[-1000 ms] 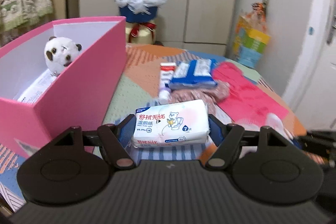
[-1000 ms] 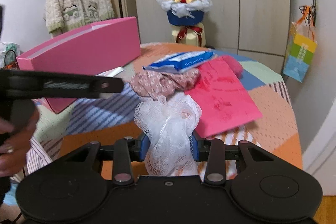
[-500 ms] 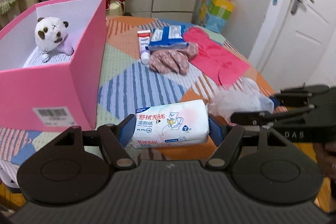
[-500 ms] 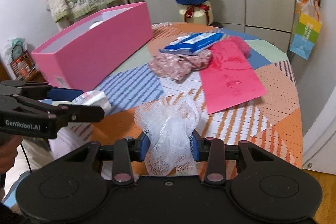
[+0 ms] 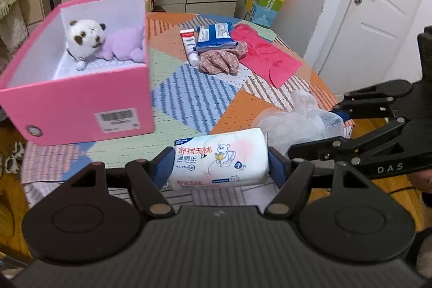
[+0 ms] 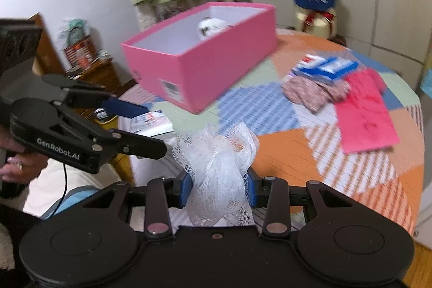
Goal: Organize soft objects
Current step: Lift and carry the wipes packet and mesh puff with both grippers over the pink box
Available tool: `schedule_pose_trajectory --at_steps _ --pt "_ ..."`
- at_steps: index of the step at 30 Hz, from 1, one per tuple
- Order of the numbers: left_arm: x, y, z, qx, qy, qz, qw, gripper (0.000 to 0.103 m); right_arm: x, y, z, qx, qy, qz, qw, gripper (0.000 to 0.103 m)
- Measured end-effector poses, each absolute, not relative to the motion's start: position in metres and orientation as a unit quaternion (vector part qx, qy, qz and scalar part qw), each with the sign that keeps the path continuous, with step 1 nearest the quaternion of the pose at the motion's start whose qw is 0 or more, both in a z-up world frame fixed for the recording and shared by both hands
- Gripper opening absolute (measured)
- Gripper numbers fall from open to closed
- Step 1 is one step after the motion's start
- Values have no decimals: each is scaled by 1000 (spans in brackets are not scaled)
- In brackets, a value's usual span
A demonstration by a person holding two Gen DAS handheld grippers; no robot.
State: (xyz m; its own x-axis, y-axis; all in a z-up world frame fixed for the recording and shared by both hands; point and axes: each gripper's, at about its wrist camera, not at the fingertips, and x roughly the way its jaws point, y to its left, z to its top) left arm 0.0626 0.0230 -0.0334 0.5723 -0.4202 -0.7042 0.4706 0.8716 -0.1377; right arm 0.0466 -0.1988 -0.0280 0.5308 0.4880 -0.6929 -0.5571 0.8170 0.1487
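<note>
A: What is the biggest thing in front of you?

B: You face a round table under a patchwork cloth of orange, blue and green panels [image 5: 194, 101]. On its left side stands an open pink cardboard box with a white lining [image 5: 81, 109], a barcode label on its near wall.

A: What lies inside the box?

B: A white plush dog with brown patches [image 5: 85, 41] and a lilac plush toy [image 5: 124, 45] touching it on the right, both at the far end.

A: And on the far right of the table?

B: A flat red paper envelope [image 5: 267, 60] lies there. Just left of it sits a crumpled pink floral cloth [image 5: 220, 61], with a blue and white plastic packet [image 5: 214, 35] resting on the cloth's far edge, and a small white tube with a red band [image 5: 189, 45] beside the packet on the left.

A: What do your tongs hold?

B: Your left gripper [image 5: 218, 166] is clamped on a white soft pack of wet wipes with a cartoon bear print [image 5: 220, 162], its blue pads pressing both short ends; the pack hangs over the near edge of the table. Your right gripper [image 6: 218, 186] is pinched on a white mesh bath pouf [image 6: 218, 163], which bulges above the pads, also at the near edge, right of the wipes.

A: Is your hand visible?

B: Your left hand [image 6: 19, 161] shows at the far left of the right wrist view, on the handle.
</note>
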Motion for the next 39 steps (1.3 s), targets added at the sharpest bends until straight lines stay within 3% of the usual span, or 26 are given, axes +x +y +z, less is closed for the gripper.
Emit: schedule_pose_trajectory --at_steps 13,25,39 --pt "45 72 22 30 310 -222 924 71 53 -155 11 -53 321 346 880 44" --pt "109 98 54 33 279 -178 943 71 117 -116 37 -67 279 352 891 44" --pt "221 106 19 104 297 -122 941 71 224 -52 20 -170 315 369 858 45"
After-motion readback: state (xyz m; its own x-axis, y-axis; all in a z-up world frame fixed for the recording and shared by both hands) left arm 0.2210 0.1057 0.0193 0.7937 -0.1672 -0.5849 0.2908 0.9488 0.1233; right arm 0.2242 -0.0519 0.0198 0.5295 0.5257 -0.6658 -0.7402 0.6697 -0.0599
